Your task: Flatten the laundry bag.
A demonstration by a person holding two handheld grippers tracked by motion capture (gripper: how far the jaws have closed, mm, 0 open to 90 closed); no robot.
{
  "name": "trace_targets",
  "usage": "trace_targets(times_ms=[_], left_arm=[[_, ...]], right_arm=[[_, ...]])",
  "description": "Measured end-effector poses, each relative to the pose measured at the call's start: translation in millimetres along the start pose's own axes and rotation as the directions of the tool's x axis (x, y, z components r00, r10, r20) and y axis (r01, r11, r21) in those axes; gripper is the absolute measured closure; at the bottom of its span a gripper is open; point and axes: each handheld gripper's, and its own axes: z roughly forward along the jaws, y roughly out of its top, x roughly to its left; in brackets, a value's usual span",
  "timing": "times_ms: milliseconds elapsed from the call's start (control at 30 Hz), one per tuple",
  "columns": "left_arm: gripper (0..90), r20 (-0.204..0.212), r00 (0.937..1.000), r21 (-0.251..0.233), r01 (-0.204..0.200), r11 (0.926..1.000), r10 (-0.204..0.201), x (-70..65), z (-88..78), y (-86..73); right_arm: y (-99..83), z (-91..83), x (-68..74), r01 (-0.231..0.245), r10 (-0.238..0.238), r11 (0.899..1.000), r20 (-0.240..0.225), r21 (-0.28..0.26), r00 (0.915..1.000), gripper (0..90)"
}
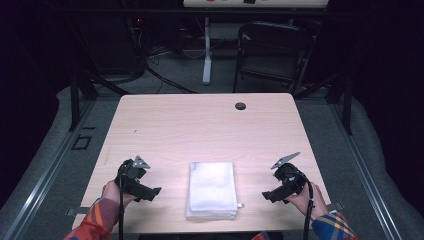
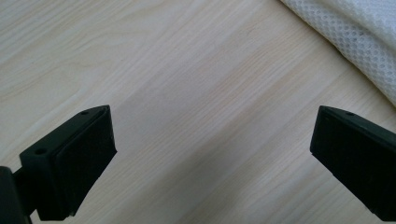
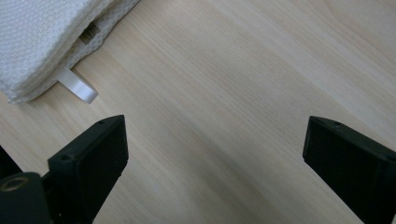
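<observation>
Lay folded flat, the white towel [image 1: 211, 189], near the front edge of the desk [image 1: 200, 125], midway between the two grippers. Showed several stacked layers at one corner in the right gripper view, with a small white loop tag [image 3: 78, 87] sticking out onto the wood. Looked neat and squared, edges aligned, waffle weave visible in the left gripper view [image 2: 355, 42].

Flanked on the left by the left gripper [image 1: 140, 182], jaws spread wide over bare wood, nothing between them, close to the cloth's edge but not touching. Flanked on the right by the right gripper [image 1: 282, 187], jaws likewise wide apart and empty, near the tagged corner yet clear of it.

Judged as either finished folding or not yet begun on a further step: cloth compact, no hand on it, both tools resting apart at the sides. Left to do, if anything, only another fold or a move elsewhere.

Farther back, a dark round grommet [image 1: 240, 106] near the far edge, and a black chair [image 1: 272, 50] beyond.
</observation>
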Motion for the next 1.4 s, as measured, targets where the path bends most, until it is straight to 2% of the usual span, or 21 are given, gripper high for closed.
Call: trace_targets(times_ms=[233, 333, 367, 433, 467, 667, 733, 833, 900, 933, 967, 1033, 1100, 1167, 1200, 1233, 1333, 1367, 1400], left_arm=[[0.1, 0.029, 0.9994, -0.004, -0.018, 0.9998, 0.018, -3.8, -0.5, 1.4], [0.1, 0.025, 0.9994, -0.010, -0.023, 0.9997, 0.024, -4.8, -1.3, 1.7], [0.1, 0.039, 0.9990, -0.011, -0.022, 0.9997, 0.023, -5.7, -1.9, 2.4], [0.1, 0.040, 0.9988, -0.010, -0.028, 0.9995, 0.029, -5.8, -1.9, 3.0], [0.1, 0.026, 0.9992, -0.016, -0.030, 0.9994, 0.030, -6.9, -1.1, 3.1], [0.1, 0.031, 0.9990, -0.020, -0.032, 0.9993, 0.032, -9.4, -1.2, 4.9], [0.1, 0.031, 0.9993, -0.036, -0.021, 0.9991, 0.023, -9.7, -3.0, 6.1], [0.1, 0.046, 0.9985, -0.033, -0.029, 0.9990, 0.030, -10.8, -4.4, 7.4], [0.1, 0.052, 0.9980, -0.055, -0.033, 0.9979, 0.036, -16.4, -4.5, 9.2], [0.1, 0.063, 0.9968, -0.061, -0.046, 0.9971, 0.049, -20.3, -4.0, 11.1], [0.1, 0.076, 0.9958, -0.064, -0.048, 0.9968, 0.052, -21.9, -2.7, 11.9], [0.2, 0.080, 0.9951, -0.059, -0.054, 0.9968, 0.059, -23.5, -1.6, 12.8], [0.3, 0.105, 0.9907, -0.067, -0.079, 0.9946, 0.086, -28.1, 0.9, 16.0], [1.0, 0.111, 0.9895, -0.065, -0.086, 0.9942, 0.093, -30.5, 1.3, 17.3], [1.1, 0.112, 0.9869, -0.077, -0.108, 0.9912, 0.116, -35.6, 2.1, 19.4], [2.0, 0.123, 0.9854, -0.084, -0.108, 0.9906, 0.118, -38.4, 2.8, 20.3], [3.7, 0.142, 0.9789, -0.092, -0.135, 0.9866, 0.147, -45.2, 3.7, 23.7], [4.2, 0.148, 0.9773, -0.103, -0.138, 0.9851, 0.152, -47.9, 4.6, 24.6], [5.2, 0.157, 0.9741, -0.103, -0.148, 0.9836, 0.163, -49.9, 5.1, 25.9]], right_arm=[[0.4, -1.0, 2.2, -0.006, 0.006, 1.000, -0.005, -0.003, 1.0000, 7.3], [0.1, 0.1, 2.6, 0.000, 0.000, 1.000, -0.002, 0.008, 1.0000, 7.4], [0.1, 0.3, 2.9, -0.002, 0.002, 1.000, -0.008, 0.004, 1.0000, 7.5], [0.1, -0.4, 3.2, -0.003, 0.003, 1.000, -0.005, 0.008, 1.0000, 7.5], [-0.1, -0.3, 3.3, -0.007, 0.007, 1.000, -0.004, 0.008, 1.0000, 7.6], [-0.4, 0.4, 3.8, 0.001, -0.001, 1.000, -0.001, 0.019, 1.0000, 8.2], [-0.3, 0.5, 4.3, 0.000, 0.000, 1.000, 0.001, 0.018, 1.0000, 8.5], [-0.4, 1.7, 4.9, -0.008, 0.008, 1.000, -0.010, 0.014, 0.9999, 8.7], [-1.3, 3.4, 5.5, -0.011, 0.012, 1.000, -0.013, 0.012, 0.9998, 8.9], [-0.9, 3.1, 5.5, -0.005, 0.006, 1.000, -0.019, 0.024, 0.9998, 9.0], [-1.4, 4.1, 6.2, -0.017, 0.017, 1.000, -0.023, 0.009, 0.9996, 9.2], [-0.1, 3.3, 5.7, 0.001, 0.000, 0.999, -0.021, 0.032, 0.9998, 9.5], [0.5, 4.5, 5.9, 0.002, 0.000, 0.999, -0.030, 0.036, 0.9996, 10.1], [0.8, 4.5, 5.7, 0.004, -0.003, 0.999, -0.018, 0.039, 0.9998, 10.5], [1.2, 5.5, 6.5, -0.001, 0.001, 1.000, -0.020, 0.030, 0.9998, 10.6], [1.2, 6.3, 7.4, -0.010, 0.010, 1.000, -0.025, 0.021, 0.9996, 10.7], [3.2, 5.2, 8.1, 0.012, -0.011, 0.999, -0.024, 0.039, 0.9996, 11.1], [3.6, 5.9, 9.3, 0.006, -0.006, 1.000, -0.031, 0.030, 0.9995, 11.2], [4.2, 6.2, 9.8, 0.011, -0.011, 0.999, -0.019, 0.032, 0.9998, 11.3]])
